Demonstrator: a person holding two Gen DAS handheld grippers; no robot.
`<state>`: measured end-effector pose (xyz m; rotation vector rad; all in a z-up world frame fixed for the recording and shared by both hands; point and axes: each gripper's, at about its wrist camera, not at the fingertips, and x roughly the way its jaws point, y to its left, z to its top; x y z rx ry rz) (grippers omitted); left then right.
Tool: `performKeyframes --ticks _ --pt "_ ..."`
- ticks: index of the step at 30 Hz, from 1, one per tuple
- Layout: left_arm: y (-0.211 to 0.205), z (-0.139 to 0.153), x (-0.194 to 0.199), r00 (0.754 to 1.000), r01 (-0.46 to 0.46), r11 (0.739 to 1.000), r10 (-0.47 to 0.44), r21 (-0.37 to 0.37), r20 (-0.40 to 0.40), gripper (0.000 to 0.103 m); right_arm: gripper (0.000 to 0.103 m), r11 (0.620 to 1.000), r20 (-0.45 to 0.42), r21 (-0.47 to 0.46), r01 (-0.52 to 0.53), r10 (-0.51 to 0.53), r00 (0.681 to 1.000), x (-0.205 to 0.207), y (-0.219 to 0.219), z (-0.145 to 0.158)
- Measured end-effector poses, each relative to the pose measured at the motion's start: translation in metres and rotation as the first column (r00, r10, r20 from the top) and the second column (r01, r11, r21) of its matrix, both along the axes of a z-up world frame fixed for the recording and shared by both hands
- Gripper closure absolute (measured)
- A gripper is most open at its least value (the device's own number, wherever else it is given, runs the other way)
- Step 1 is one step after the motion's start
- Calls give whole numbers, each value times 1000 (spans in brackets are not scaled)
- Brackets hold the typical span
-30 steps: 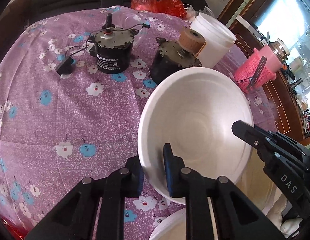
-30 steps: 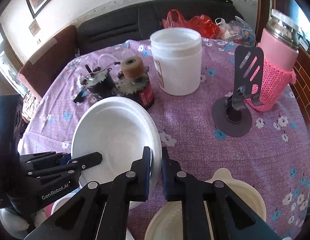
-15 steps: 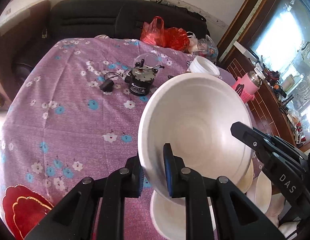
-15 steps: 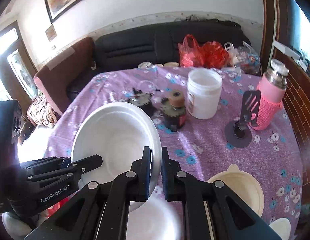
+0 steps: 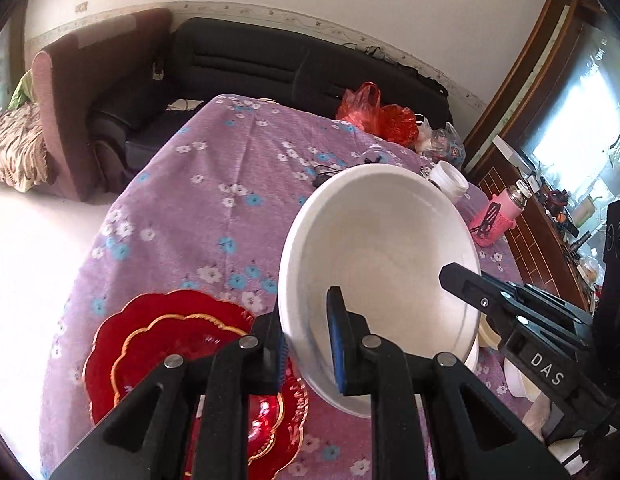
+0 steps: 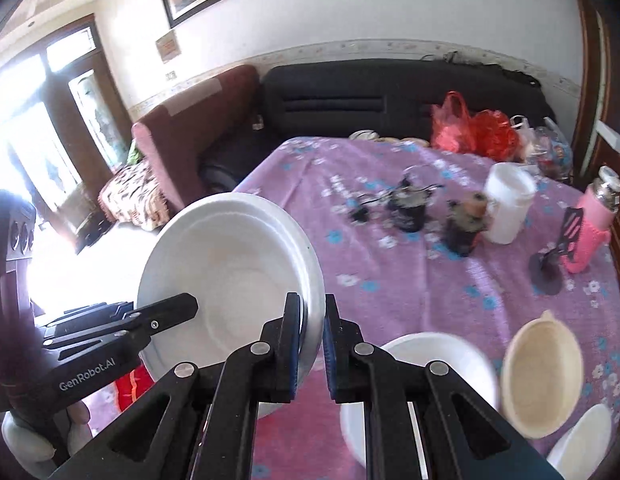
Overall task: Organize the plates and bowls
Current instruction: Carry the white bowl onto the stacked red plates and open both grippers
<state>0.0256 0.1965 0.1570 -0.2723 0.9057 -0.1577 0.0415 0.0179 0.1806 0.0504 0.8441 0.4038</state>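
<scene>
In the left wrist view, the left gripper [image 5: 306,344] was clamped on the near rim of a white bowl [image 5: 384,264], one pad inside the wall and one outside. The bowl hung tilted above the purple flowered tablecloth [image 5: 214,208], its opening turned toward the camera. At about three o'clock the right gripper [image 5: 466,280] reached in over the opposite rim. Two grips on opposite edges probably served to keep a wide, light dish from swinging while carried. At seven o'clock, low on the cloth, lay a red scalloped plate [image 5: 150,340], partly under the gripper's arms. At one o'clock sat a red plastic bag [image 5: 374,114] and a white jar [image 5: 450,180]; a pink-sleeved flask [image 5: 506,212] stood at two o'clock.

In the right wrist view, the right gripper [image 6: 312,340] was squeezed shut on the bowl's [image 6: 230,272] right rim, which showed a doubled edge, so it may have been two nested bowls; I could not tell. The left gripper [image 6: 178,308] came in at nine o'clock over the far rim. Below, at five o'clock, rested another white bowl [image 6: 426,364], a cream bowl [image 6: 542,372] beside it at four o'clock, and a white dish [image 6: 582,440] at the lower right edge. These looked like likely stacking spots. Two small dark motors [image 6: 410,208] with trailing wires sat blurred at one o'clock, well apart from the bowls and not in the way.
</scene>
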Motion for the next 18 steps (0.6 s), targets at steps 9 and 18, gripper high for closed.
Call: performKeyframes --ticks 9,18 --pt "75 -41 -45 989 -136 991 136 1 -57 86 90 993 -106 34 -116 119 987 -23 79 -53" --pt "93 -92 -48 976 -176 984 176 7 -129 86 90 991 -197 17 -129 130 972 -28 107 -105"
